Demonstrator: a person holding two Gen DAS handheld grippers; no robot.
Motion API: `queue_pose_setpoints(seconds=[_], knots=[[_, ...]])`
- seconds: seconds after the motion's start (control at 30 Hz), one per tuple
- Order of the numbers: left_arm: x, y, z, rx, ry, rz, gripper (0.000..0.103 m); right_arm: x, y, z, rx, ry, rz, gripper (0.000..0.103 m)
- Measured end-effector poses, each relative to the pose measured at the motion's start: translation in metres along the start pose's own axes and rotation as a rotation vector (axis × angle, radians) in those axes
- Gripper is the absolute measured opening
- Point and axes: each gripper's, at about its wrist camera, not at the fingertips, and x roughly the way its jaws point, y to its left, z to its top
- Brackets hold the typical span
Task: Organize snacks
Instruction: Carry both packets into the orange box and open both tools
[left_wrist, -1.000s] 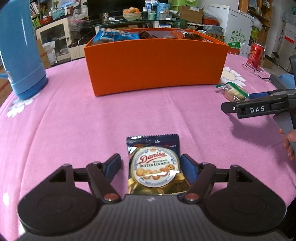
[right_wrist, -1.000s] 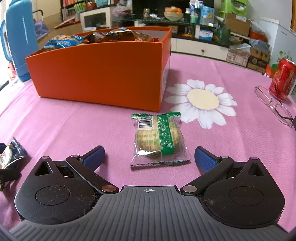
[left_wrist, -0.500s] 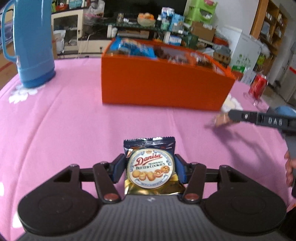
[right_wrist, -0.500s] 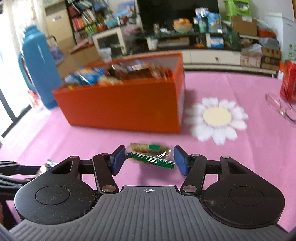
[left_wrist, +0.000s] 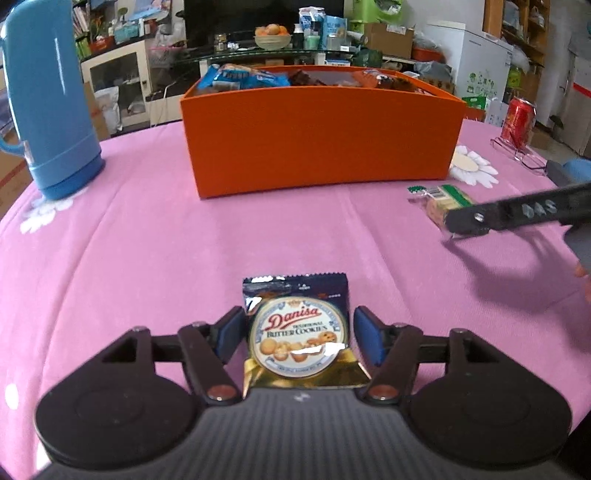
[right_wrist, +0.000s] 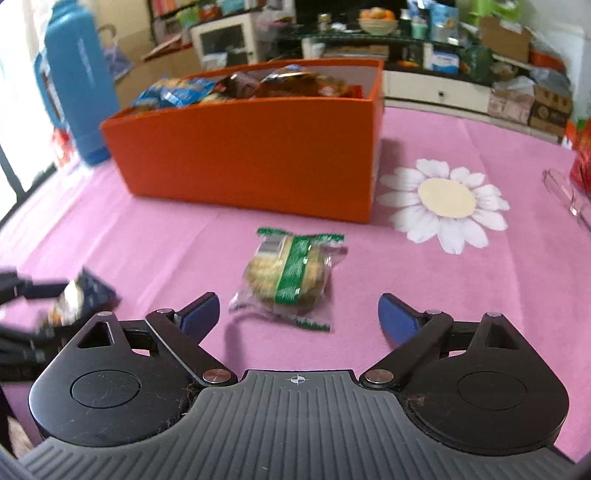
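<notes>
A dark blue Danisa butter cookies packet (left_wrist: 300, 336) lies flat on the pink tablecloth between the fingers of my left gripper (left_wrist: 298, 334); the jaws stand open with small gaps to its sides. A clear, green-banded cookie packet (right_wrist: 290, 277) lies on the cloth just ahead of my open right gripper (right_wrist: 298, 314); it also shows in the left wrist view (left_wrist: 441, 201). The orange box (left_wrist: 321, 142) full of snack packets stands behind both, also in the right wrist view (right_wrist: 251, 155).
A blue thermos (left_wrist: 50, 99) stands at the far left. A red can (left_wrist: 521, 120) and eyeglasses (left_wrist: 522, 157) sit at the far right. A daisy print (right_wrist: 447, 195) lies right of the box. The right gripper's side (left_wrist: 517, 216) shows in the left wrist view.
Half a second ago both grippers were closed on their packets and lifted. Now both jaws have opened and both packets lie on the cloth again.
</notes>
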Motion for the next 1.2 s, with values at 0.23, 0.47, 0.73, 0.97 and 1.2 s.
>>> queue_pose_setpoints(seconds=[0.23,0.47,0.73,0.97,1.2], knots=[[0.0,0.005,0.003,-0.023,-0.002,-0.006,0.055,0.027,0.019,0.011,-0.106,-0.005,-0.092,0.05],[-0.018,0.029,0.013,-0.161,-0.024,-0.062,0.055,-0.002,-0.001,0.002,0.008,-0.004,0.029,0.038],[-0.046,0.04,0.075,-0.15,-0.157,-0.048,0.055,-0.051,-0.004,0.032,0.106,-0.2,0.136,0.038],[-0.012,0.036,0.177,-0.125,-0.261,-0.045,0.055,-0.041,0.014,0.121,-0.024,-0.328,0.012,0.038],[0.079,0.015,0.208,-0.107,-0.156,-0.015,0.061,0.043,0.006,0.154,-0.016,-0.258,-0.004,0.044]])
